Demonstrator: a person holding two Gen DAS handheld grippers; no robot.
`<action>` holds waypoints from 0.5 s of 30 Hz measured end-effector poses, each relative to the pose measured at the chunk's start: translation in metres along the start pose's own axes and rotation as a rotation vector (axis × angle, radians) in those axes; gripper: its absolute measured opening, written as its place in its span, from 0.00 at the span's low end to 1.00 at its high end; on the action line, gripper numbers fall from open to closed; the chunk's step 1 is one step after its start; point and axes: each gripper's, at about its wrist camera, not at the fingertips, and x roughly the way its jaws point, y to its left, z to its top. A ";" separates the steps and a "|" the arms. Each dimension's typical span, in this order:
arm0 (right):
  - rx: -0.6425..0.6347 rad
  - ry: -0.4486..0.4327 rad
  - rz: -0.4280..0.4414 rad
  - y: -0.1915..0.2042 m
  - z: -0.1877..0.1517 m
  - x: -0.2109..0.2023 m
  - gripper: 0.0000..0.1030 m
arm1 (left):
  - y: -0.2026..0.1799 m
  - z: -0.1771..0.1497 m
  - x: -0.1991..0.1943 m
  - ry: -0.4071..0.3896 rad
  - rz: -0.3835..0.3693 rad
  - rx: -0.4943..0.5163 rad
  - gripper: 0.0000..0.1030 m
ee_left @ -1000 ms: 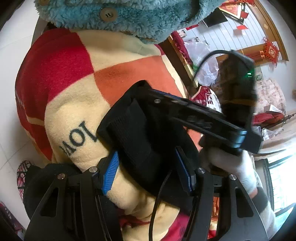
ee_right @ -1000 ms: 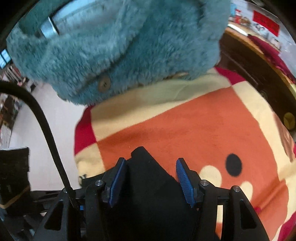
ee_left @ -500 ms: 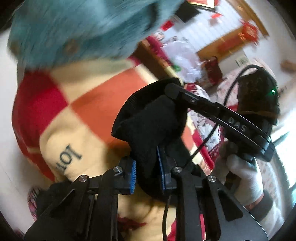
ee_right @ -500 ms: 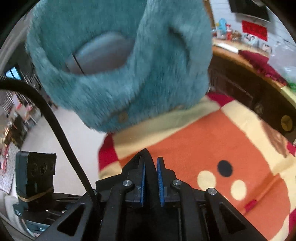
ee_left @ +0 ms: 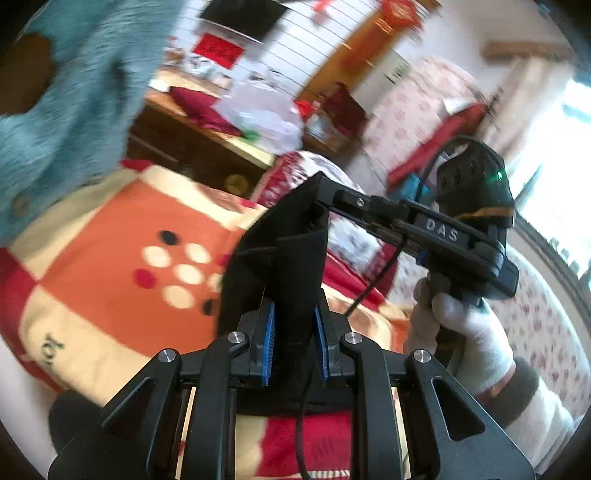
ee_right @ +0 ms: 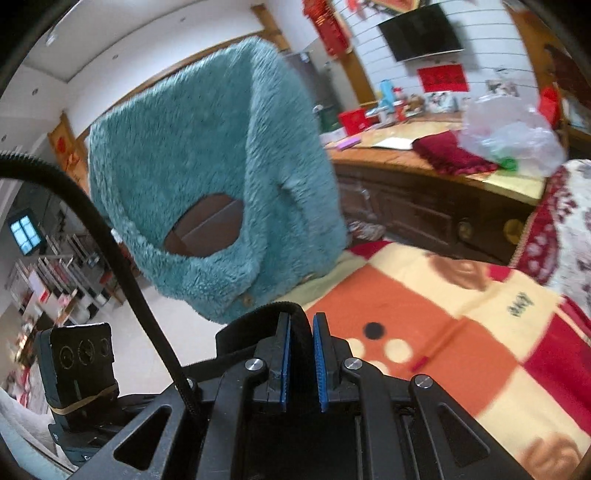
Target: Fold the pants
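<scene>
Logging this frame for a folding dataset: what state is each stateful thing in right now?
Left tongs: shut on the black pants.
Right tongs: shut on the black pants.
Black pants: lifted, bunched, pinched at two spots.
Blanket: spread flat under the pants.
Wall TV: screen dark.
Teal fleece jacket: worn by the person.

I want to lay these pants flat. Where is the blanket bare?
The checked blanket lies bare across its orange square with the dots, between the teal fleece jacket and the floral cushion. The wooden counter behind is cluttered.
</scene>
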 end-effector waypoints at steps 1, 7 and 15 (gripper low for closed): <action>0.010 -0.017 -0.012 -0.005 -0.003 -0.013 0.10 | -0.012 -0.003 0.006 0.013 -0.010 0.026 0.17; 0.129 -0.057 -0.106 -0.053 -0.047 -0.070 0.10 | -0.066 -0.029 0.065 0.136 -0.066 0.152 0.15; 0.377 -0.013 -0.266 -0.132 -0.148 -0.109 0.10 | -0.100 -0.090 0.149 0.371 -0.087 0.284 0.15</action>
